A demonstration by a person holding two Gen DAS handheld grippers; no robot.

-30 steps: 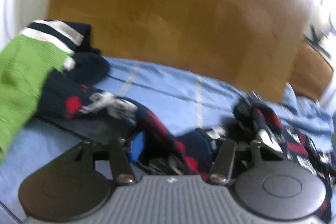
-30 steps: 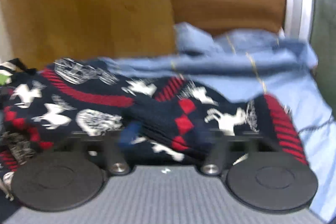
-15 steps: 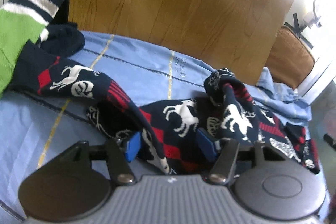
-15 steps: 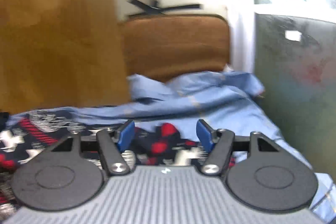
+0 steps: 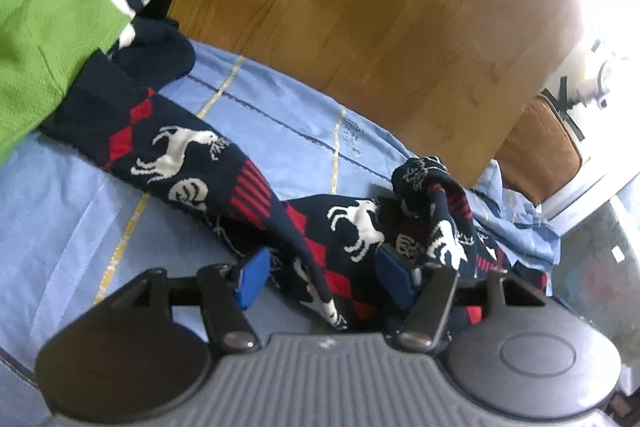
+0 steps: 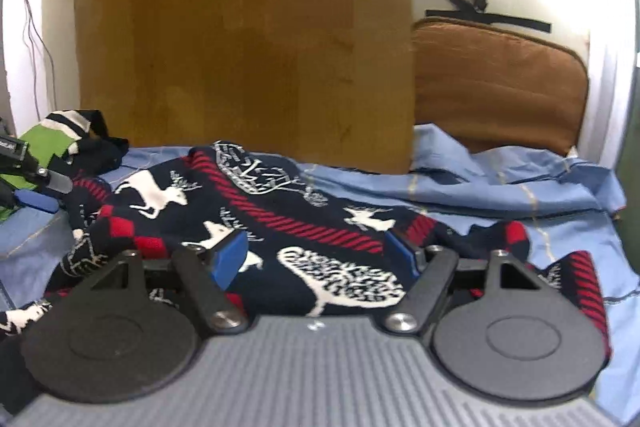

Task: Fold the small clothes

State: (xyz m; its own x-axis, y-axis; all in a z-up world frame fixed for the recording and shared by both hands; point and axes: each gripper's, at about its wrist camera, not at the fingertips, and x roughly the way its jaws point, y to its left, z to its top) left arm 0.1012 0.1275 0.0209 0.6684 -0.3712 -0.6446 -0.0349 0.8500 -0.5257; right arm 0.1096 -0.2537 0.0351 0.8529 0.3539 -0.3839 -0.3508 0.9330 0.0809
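- The navy reindeer-pattern sweater [image 6: 280, 211] lies rumpled on the blue bed sheet [image 5: 280, 115] in front of a wooden board [image 6: 240, 39]. One sleeve [image 5: 168, 147] stretches toward a green striped garment [image 5: 44, 27].
- The left tool [image 5: 320, 277] has its pads apart, with a ridge of sweater fabric running loosely between them; neither pad seems to press on it.
- The right tool [image 6: 316, 255] hovers over the sweater body, its jaws opening and nothing pinched between them.
- To fold well, each tool would likely do best to take a single clean edge, not a bunched ridge, and lay the sleeve flat across the body.
- A second ago the right tool was clamped on the sweater; it has let go and drawn back. The left tool has widened slightly.
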